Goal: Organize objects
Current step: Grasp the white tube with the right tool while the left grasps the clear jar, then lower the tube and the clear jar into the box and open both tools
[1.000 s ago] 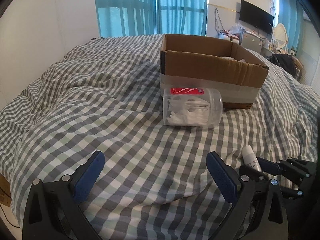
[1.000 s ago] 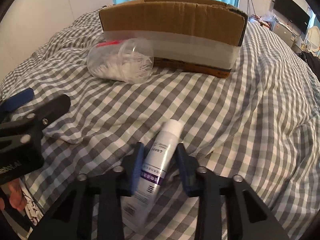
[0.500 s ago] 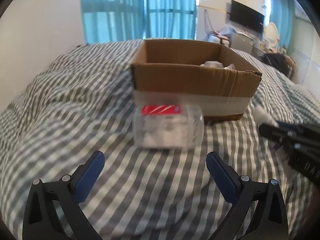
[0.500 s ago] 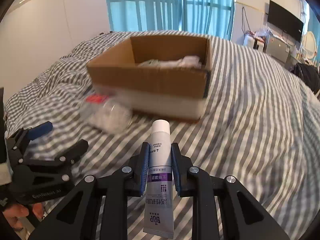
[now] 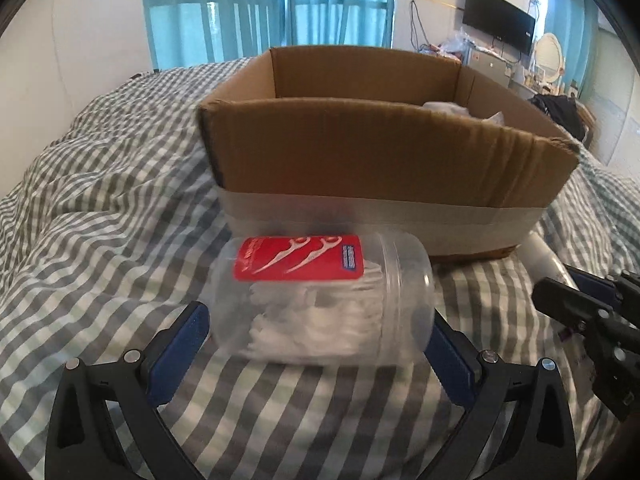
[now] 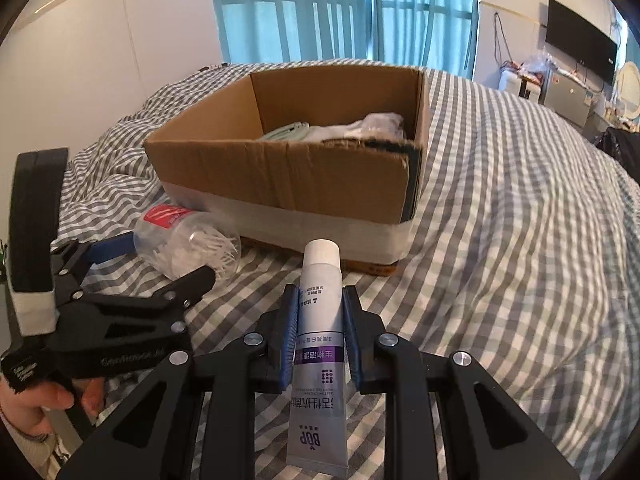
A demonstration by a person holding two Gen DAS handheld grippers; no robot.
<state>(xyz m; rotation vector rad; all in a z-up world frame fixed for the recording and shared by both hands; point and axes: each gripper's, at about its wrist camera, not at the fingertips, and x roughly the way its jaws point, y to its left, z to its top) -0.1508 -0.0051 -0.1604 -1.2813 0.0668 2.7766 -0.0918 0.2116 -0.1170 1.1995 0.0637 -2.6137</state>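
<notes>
Jar [image 5: 322,300] lay on its side on the bed [image 5: 120,208], just in front of the box [image 5: 380,152], with your left gripper [image 5: 316,332] spread wide around it, one finger at the base and one at the lid end, neither clearly touching. To do this step well, you needed to centre the jar between the fingers [image 5: 182,338] before closing, since a smooth clear plastic jar would probably roll or squirt out of an end-on pinch on a soft quilt. Closing slowly and lifting level looked the safer course.

Your right gripper [image 6: 320,320] held the tube [image 6: 320,344] clamped at mid-body, cap pointing toward the box [image 6: 296,172], clear of the bed. The box was open and already held some pale items at the far side, so the near half looked free for both things. You had to keep the two grippers apart: they were near each other beside the jar.
</notes>
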